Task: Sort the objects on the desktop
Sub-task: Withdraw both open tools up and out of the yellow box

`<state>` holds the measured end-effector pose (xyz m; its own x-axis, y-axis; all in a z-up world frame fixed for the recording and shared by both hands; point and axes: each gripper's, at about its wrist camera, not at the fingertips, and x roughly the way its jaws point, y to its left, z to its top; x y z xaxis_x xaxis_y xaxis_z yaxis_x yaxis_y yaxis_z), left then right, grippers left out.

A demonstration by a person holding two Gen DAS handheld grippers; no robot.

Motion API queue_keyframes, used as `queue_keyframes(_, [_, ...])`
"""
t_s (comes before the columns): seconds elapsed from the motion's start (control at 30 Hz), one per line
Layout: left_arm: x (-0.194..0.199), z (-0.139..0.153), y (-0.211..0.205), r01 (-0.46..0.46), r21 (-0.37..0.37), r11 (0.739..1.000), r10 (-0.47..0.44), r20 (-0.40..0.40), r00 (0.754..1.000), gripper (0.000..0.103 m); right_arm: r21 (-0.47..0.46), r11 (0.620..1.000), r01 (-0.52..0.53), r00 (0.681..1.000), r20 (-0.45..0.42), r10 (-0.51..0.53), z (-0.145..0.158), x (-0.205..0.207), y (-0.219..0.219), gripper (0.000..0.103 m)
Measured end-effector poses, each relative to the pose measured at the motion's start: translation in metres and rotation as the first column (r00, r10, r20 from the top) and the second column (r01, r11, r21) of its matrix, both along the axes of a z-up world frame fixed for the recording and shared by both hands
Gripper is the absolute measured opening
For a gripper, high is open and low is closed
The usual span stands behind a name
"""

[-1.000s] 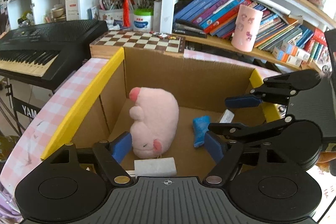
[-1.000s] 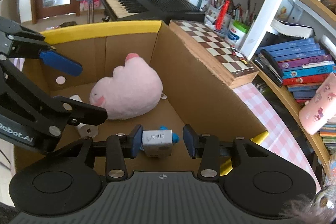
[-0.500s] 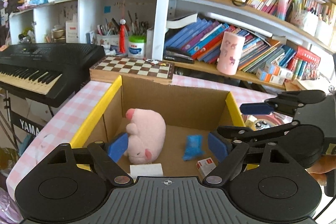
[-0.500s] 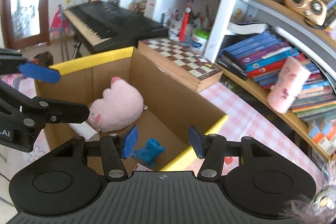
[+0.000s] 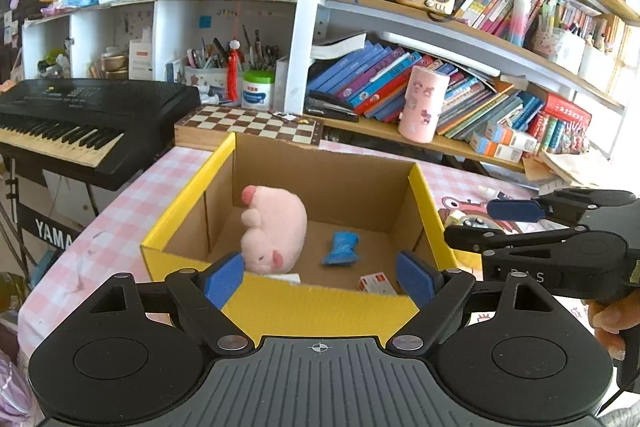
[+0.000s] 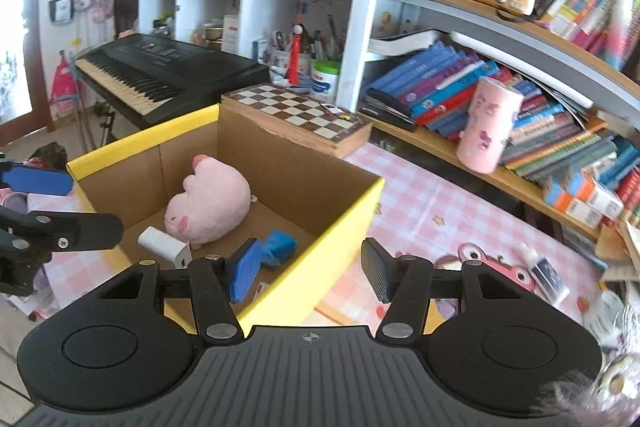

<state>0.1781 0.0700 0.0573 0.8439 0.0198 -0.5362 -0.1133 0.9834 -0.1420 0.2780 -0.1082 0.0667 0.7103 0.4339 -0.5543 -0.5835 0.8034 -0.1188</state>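
Observation:
A cardboard box with yellow rim stands on the pink checked table. Inside lie a pink plush pig, a blue wrapped item, a small red-and-white box and a white block. My left gripper hangs open and empty just before the box's near wall. My right gripper is open and empty above the box's right corner. Each gripper shows at the edge of the other's view: right gripper, left gripper.
A black keyboard stands left of the table. A chessboard lies behind the box. A pink cup and rows of books fill the shelf behind. A small glue bottle lies on the tablecloth at the right. A hand holds the right gripper.
The right gripper let go of the small labelled box inside the carton and its jaws widened. Both grippers drew back and up out of the box.

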Motion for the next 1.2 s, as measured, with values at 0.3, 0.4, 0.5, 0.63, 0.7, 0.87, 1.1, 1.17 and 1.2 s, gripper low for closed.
queue_keyframes(0.3, [-0.037, 0.007, 0.001, 0.037, 0.026, 0.999, -0.038, 0.034, 0.999, 0.086, 0.017, 0.997, 0.079, 0.997, -0.001, -0.079, -0.001, -0.045, -0.008, 0.053])
queue_keyframes(0.4, [-0.049, 0.006, 0.001, 0.051, 0.022, 0.998, -0.051, 0.031, 0.998, 0.086, 0.023, 0.995, 0.099, 0.995, -0.004, -0.099, -0.001, -0.063, -0.011, 0.055])
queue_keyframes(0.5, [-0.061, 0.002, 0.001, 0.065, 0.023, 0.998, -0.065, 0.017, 0.998, 0.086, 0.023, 0.993, 0.117, 0.993, -0.011, -0.117, -0.003, -0.078, -0.011, 0.055])
queue_keyframes(0.63, [-0.076, -0.003, 0.002, 0.074, 0.019, 0.997, -0.074, -0.001, 0.997, 0.086, 0.032, 0.989, 0.144, 0.989, -0.023, -0.143, -0.006, -0.098, -0.011, 0.056])
queue_keyframes(0.7, [-0.082, -0.005, 0.002, 0.076, 0.021, 0.997, -0.076, -0.009, 0.997, 0.086, 0.037, 0.986, 0.164, 0.986, -0.029, -0.163, -0.008, -0.107, -0.012, 0.06])
queue_keyframes(0.87, [-0.101, -0.011, 0.004, 0.053, 0.038, 0.998, -0.053, -0.011, 0.999, 0.09, 0.057, 0.969, 0.239, 0.97, -0.057, -0.235, -0.017, -0.129, -0.015, 0.062])
queue_keyframes(1.1, [-0.12, -0.018, 0.005, 0.055, 0.044, 0.997, -0.055, -0.009, 0.998, 0.092, 0.053, 0.952, 0.301, 0.953, -0.056, -0.298, -0.027, -0.163, -0.015, 0.066])
queue_keyframes(1.17, [-0.126, -0.021, 0.003, 0.062, 0.052, 0.997, -0.062, -0.013, 0.998, 0.092, 0.051, 0.949, 0.312, 0.949, -0.061, -0.309, -0.031, -0.172, -0.013, 0.066])
queue_keyframes(1.2, [-0.128, -0.022, 0.002, 0.065, 0.058, 0.996, -0.064, -0.016, 0.998, 0.093, 0.051, 0.947, 0.318, 0.947, -0.066, -0.314, -0.033, -0.175, -0.012, 0.066])
